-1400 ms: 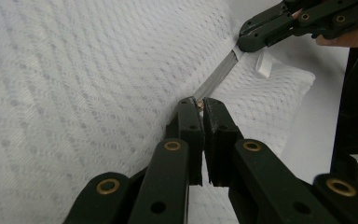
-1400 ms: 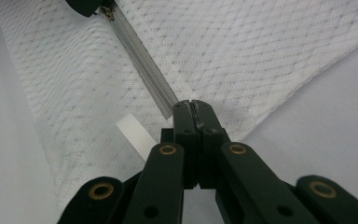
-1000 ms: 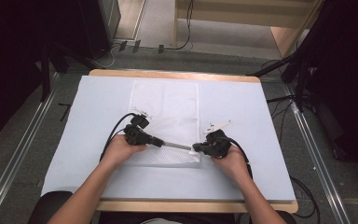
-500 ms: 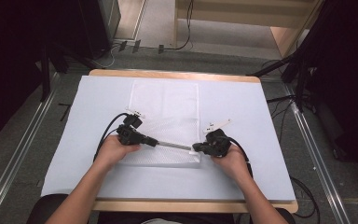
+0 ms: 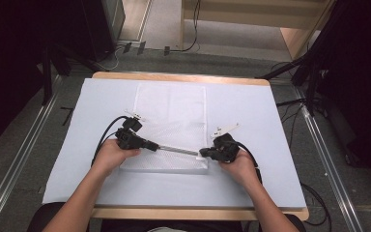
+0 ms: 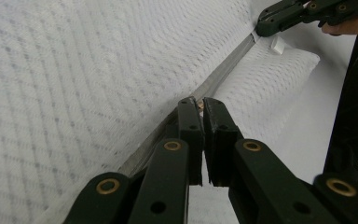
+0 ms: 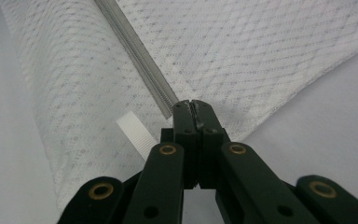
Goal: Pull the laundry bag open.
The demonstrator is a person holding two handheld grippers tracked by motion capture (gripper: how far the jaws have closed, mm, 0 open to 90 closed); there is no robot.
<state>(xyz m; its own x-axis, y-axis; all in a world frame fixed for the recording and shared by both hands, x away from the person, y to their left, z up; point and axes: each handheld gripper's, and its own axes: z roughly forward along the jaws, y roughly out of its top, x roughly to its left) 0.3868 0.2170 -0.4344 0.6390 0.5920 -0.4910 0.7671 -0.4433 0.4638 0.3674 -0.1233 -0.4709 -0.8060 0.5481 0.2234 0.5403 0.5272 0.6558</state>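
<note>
While pinching the zipper, both grippers' jaws closed

Small thing pinched between my left gripper tips, coppery speck, too tiny to tell; probably the zipper pull but can't confirm. My right gripper tips pressed together at the zipper end; whatever's between them is hidden by the jaws. White tab runs under my right jaws, far end covered. Mesh bag cut off by top and left edges in both gripper views. In the high view my hands cover the gripper bodies, the jaw state is too small to read, and my forearms are cut at the bottom edge. Room around the table dark, contents unclear.
</note>
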